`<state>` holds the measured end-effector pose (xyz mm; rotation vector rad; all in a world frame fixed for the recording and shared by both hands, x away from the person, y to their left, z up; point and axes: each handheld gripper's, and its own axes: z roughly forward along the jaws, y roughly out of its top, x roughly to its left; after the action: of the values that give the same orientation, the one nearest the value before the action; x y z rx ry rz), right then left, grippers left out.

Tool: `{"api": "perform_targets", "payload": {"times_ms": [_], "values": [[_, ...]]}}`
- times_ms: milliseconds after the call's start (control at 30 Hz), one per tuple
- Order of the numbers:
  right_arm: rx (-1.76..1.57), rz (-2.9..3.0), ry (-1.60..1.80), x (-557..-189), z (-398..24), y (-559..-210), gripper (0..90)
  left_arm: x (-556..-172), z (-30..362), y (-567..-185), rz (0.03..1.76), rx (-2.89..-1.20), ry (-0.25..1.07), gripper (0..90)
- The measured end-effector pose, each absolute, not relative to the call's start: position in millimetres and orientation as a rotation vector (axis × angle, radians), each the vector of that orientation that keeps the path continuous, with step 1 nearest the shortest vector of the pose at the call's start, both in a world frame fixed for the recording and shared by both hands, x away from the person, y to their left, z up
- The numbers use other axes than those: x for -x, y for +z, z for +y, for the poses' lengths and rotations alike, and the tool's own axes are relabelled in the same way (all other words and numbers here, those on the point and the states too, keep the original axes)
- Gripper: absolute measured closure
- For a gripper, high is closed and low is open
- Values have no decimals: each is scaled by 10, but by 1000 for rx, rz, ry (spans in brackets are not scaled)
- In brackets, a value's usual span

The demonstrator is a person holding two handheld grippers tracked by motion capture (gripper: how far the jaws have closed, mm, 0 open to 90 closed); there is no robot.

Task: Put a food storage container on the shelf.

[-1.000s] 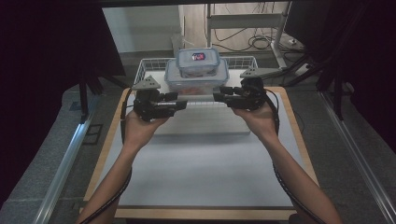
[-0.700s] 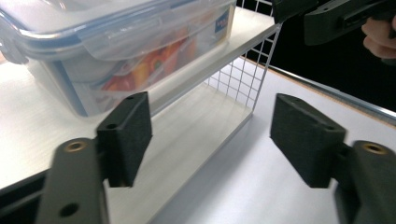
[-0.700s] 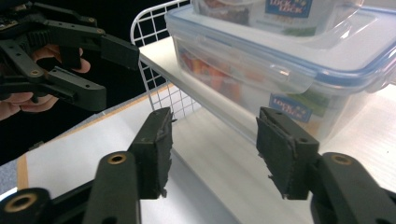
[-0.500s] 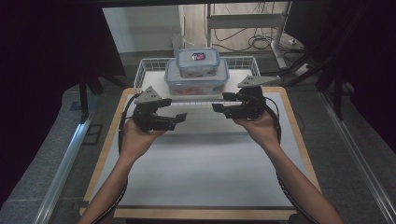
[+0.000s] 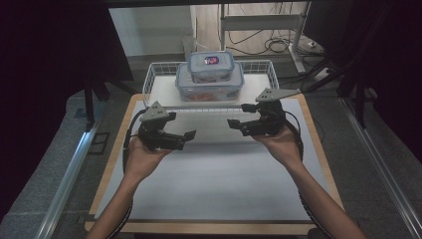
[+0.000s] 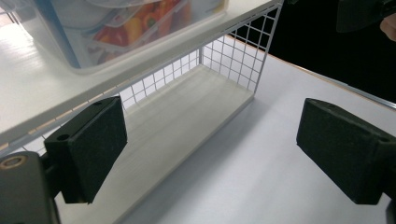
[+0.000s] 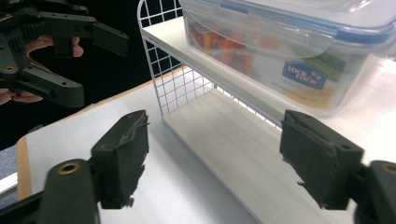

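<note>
I see bare mat [image 5: 209,184] before the wire rack [image 5: 158,99]; my left claw [image 5: 190,137] and right claw [image 5: 238,115], just opening, stand apart, empty.

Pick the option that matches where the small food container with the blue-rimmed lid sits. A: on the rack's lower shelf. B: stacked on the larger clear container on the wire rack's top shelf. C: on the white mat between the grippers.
B: the small container rests on the larger container's lid, atop the wire rack.

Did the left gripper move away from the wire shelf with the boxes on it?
Yes. The left gripper has pulled back from the wire shelf toward the person and out to the left. Its jaws have just been opening, with nothing between them.
</note>
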<state>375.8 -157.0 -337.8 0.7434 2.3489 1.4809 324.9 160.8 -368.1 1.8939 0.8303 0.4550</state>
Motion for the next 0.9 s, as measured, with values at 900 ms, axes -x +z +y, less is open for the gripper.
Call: {"api": "perform_targets", "payload": {"times_ms": [900], "values": [[-746,2347,1431,-3421,-1694,-3676,36,-2921,1548,-4085,787,-1960,463,50]]}}
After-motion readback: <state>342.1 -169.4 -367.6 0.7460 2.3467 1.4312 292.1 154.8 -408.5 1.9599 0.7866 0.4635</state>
